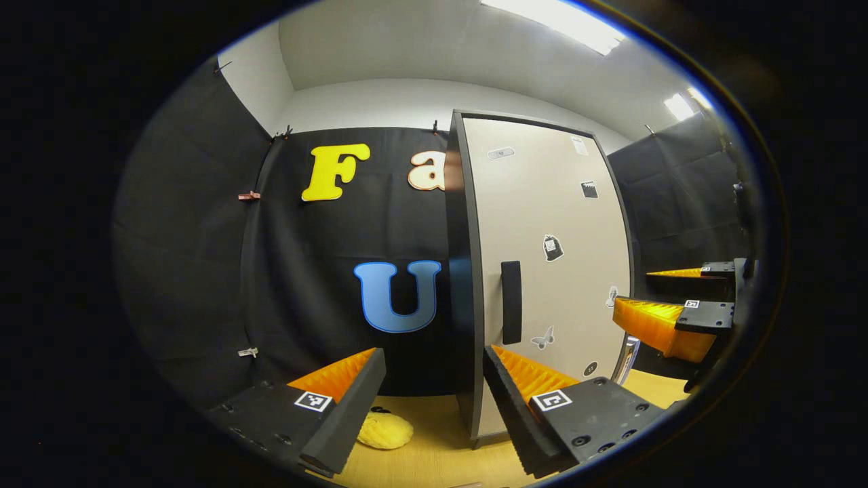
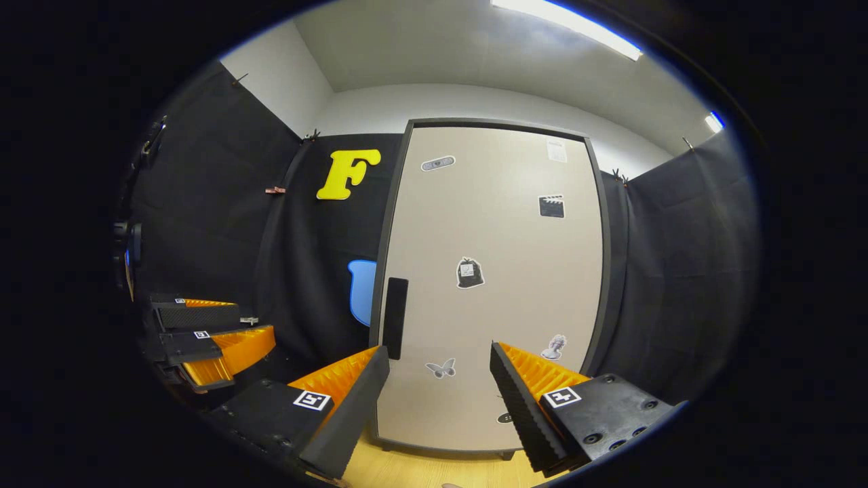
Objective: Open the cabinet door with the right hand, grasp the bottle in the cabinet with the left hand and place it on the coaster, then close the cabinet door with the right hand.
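Both my jaws spread, nothing between them. Left gripper (image 1: 434, 407) low over the table (image 1: 434, 461), facing the cabinet's (image 1: 542, 271) left edge; door (image 1: 563, 224) shut, handle (image 1: 511, 302) beside that edge. Yellow coaster (image 1: 384, 431) on the table just past my left finger. Right gripper (image 2: 439, 400) squarely faces the door, handle left of centre. Bottle hidden.
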`<control>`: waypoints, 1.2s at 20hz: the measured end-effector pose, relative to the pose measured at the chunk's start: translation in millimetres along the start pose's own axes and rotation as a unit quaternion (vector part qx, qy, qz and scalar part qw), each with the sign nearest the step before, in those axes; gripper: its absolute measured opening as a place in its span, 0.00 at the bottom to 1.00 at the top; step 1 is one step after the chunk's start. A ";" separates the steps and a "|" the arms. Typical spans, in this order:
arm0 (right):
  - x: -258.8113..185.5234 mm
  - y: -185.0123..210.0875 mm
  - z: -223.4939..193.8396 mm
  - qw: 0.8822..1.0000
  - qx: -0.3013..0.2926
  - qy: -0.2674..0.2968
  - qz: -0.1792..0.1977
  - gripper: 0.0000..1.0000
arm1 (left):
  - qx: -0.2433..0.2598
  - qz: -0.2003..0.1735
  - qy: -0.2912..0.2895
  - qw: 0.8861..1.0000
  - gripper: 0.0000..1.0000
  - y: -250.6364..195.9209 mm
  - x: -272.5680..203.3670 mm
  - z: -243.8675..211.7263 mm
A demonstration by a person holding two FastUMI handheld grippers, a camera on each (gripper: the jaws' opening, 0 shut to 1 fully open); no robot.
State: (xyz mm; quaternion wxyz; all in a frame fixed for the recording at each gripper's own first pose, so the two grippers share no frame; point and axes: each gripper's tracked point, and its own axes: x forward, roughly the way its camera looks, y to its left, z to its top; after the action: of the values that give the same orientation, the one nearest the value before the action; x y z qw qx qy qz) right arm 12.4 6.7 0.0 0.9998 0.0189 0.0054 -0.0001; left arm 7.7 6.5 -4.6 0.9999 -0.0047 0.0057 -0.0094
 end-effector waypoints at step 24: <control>159.6 55.0 -50.2 0.999 0.010 0.030 -0.043 0.90 | -0.027 -0.013 0.037 0.999 0.92 83.6 53.9 -50.6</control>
State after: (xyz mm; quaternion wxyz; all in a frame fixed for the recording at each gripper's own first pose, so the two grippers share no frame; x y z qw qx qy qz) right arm 171.5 63.6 -49.8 0.9980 0.0288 0.0362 -0.0428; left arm 62.6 88.6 -56.6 0.9983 -0.0310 0.0432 -0.0221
